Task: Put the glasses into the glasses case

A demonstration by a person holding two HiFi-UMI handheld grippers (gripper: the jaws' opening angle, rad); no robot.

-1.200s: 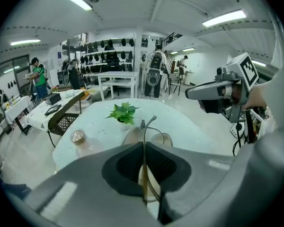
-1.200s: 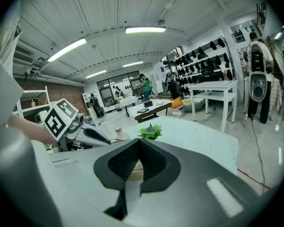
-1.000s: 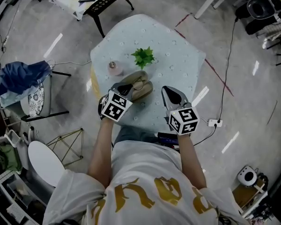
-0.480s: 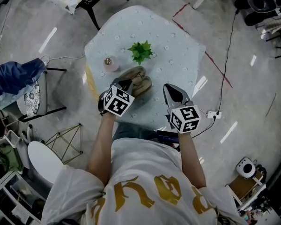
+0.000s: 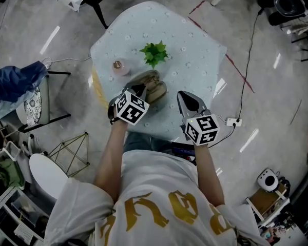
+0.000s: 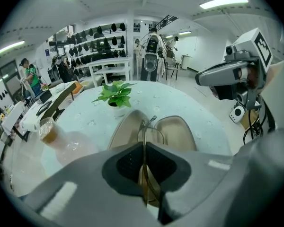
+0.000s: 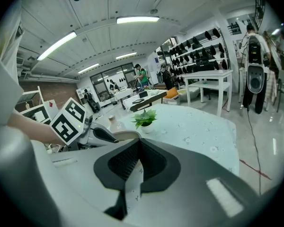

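Note:
The tan glasses case (image 5: 155, 87) lies open on the pale round table (image 5: 195, 50), both halves facing up (image 6: 177, 132). My left gripper (image 5: 139, 91) hovers at the case's near edge, shut on the glasses (image 6: 145, 126). Their thin frame runs upright between the jaws and sticks out over the case's hinge. My right gripper (image 5: 185, 101) is to the right of the case, over the table's near edge, shut with nothing in it (image 7: 132, 174). In the right gripper view the left gripper (image 7: 102, 135) shows beside the case (image 7: 126, 135).
A small green potted plant (image 5: 154, 53) stands behind the case, and a pink bottle (image 5: 118, 66) is at the table's left. A chair with blue cloth (image 5: 15, 83) is far left. A cable and plug (image 5: 231, 121) lie on the floor at right.
My left gripper, holding the glasses, has edged slightly closer to the open case. The right gripper has stayed about where it was.

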